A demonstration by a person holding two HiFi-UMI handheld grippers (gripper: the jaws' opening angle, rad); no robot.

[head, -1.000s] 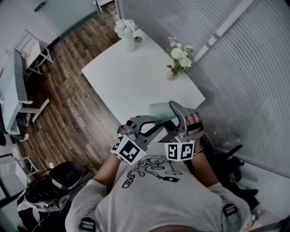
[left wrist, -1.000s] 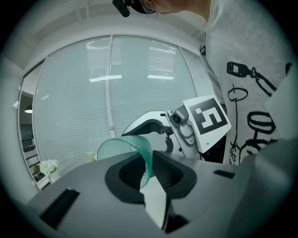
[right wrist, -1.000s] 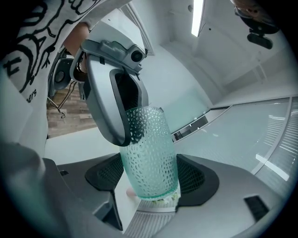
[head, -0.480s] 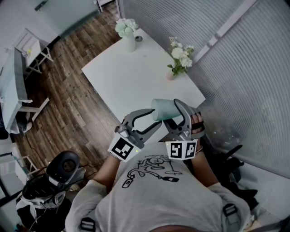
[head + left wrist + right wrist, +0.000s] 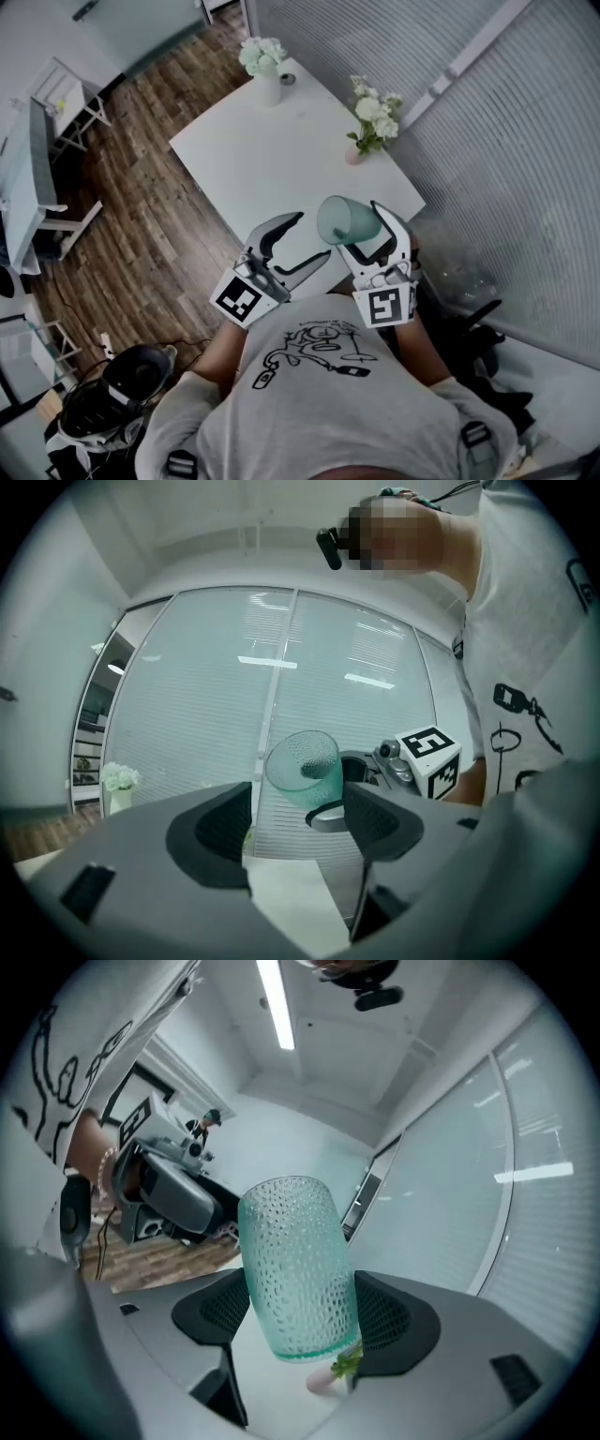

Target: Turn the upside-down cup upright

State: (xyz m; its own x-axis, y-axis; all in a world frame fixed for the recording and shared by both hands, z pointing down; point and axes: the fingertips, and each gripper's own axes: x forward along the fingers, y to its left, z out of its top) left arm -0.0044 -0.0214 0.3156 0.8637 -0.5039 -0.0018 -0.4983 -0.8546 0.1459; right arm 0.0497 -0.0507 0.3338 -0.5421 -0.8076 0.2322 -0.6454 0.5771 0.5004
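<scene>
A white worktop (image 5: pixel 253 159) stands on a wood floor (image 5: pixel 141 216) beside a wall of blinds (image 5: pixel 487 141). On it are two vases of flowers, one (image 5: pixel 265 70) at the worktop's far corner and one (image 5: pixel 367 124) on its edge nearest the blinds. I hold the cup (image 5: pixel 345 221), a dimpled teal glass, in the air over the worktop's near corner, clear of its surface and lying roughly on its side. My right gripper (image 5: pixel 359 228) has it. The head view shows only one jaw arching over the glass. The right gripper view shows both pads pressed against the cup's sides, partway along its length. I cannot tell from any view which end is the mouth. My left gripper (image 5: pixel 312 236) sits just off the worktop's near corner too. Its jaws have just been opening and now stand wide apart. The left gripper view shows nothing between them, only one round end of the cup beyond the tips and a strip of worktop below. The head view alone shows how close my two grippers are, almost side by side.
</scene>
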